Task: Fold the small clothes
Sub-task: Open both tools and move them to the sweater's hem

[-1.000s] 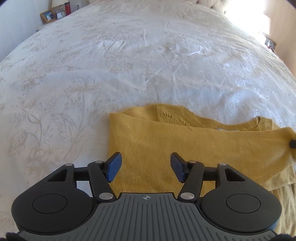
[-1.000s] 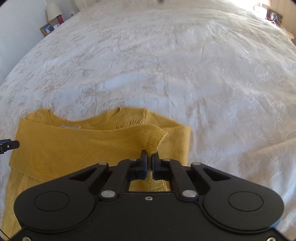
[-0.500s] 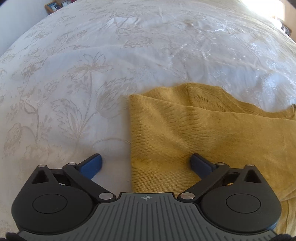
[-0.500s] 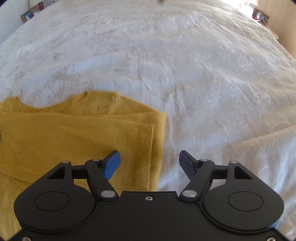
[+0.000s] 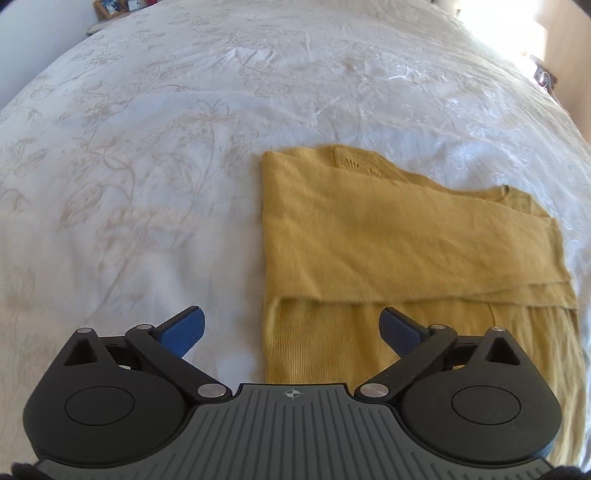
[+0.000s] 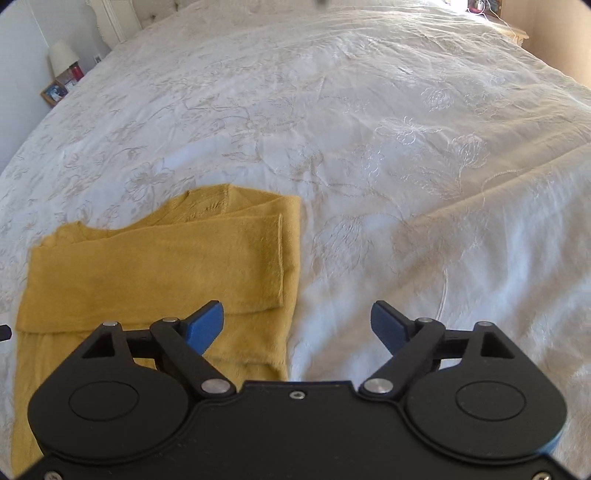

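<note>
In the left wrist view, the yellow top (image 5: 388, 240) is seen sleeve-folded on the bed (image 5: 147, 147); the left gripper (image 5: 291, 328) is spread wide over its left edge, empty.

In the right wrist view, the right gripper (image 6: 297, 325) is opening over the top's (image 6: 155, 258) right edge, nothing pinched. Judged next: the hem must be grasped and folded up.

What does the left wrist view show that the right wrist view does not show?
Only the left wrist view shows the left gripper, wide open over the sweater's left edge. Only the right wrist view shows the right gripper, jaws opening over the sweater's right edge, nothing between them, and a lamp. Both show the folded yellow sweater on the white bedspread and a picture frame.
</note>
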The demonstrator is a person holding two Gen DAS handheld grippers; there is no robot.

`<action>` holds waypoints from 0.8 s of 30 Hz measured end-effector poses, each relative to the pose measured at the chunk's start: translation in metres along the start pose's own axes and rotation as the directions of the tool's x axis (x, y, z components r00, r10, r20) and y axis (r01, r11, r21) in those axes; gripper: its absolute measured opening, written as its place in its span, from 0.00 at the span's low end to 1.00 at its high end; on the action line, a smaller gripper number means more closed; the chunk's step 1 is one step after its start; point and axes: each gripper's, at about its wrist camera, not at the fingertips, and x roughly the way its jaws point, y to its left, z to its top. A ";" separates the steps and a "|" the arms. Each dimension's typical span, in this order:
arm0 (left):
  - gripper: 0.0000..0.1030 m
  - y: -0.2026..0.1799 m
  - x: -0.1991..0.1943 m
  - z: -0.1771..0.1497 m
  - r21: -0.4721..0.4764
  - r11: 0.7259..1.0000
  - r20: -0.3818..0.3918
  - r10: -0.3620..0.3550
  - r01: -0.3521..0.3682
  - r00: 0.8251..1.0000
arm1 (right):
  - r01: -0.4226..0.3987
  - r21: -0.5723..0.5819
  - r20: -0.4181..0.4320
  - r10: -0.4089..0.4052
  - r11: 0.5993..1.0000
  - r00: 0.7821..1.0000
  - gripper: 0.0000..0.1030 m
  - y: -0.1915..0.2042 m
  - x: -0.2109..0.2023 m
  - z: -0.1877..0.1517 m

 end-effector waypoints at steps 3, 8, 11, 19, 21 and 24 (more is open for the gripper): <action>1.00 -0.001 -0.025 -0.034 -0.002 1.000 -0.018 0.007 -0.007 1.000 | -0.046 -0.030 -0.021 0.046 0.998 0.999 0.86 0.006 -0.017 -0.027; 1.00 0.000 -0.056 -0.090 -0.032 0.999 -0.040 0.016 -0.018 0.999 | -0.113 -0.072 -0.092 0.106 0.991 0.990 0.87 0.008 -0.034 -0.076; 1.00 0.002 -0.066 -0.118 -0.048 0.999 -0.062 0.013 -0.016 0.998 | -0.124 -0.116 -0.124 0.109 0.986 0.986 0.87 0.010 -0.045 -0.105; 1.00 0.006 -0.071 -0.171 0.029 0.998 -0.110 -0.044 0.048 0.993 | -0.107 -0.083 -0.145 0.095 0.991 0.985 0.92 0.017 -0.082 -0.171; 1.00 0.007 -0.074 -0.185 0.052 0.996 -0.102 -0.065 0.071 0.993 | -0.106 -0.058 -0.140 0.097 0.993 0.985 0.92 0.020 -0.090 -0.186; 1.00 0.009 -0.080 -0.196 0.068 0.993 -0.088 -0.087 0.093 0.992 | -0.105 -0.042 -0.143 0.098 0.994 0.985 0.92 0.026 -0.100 -0.203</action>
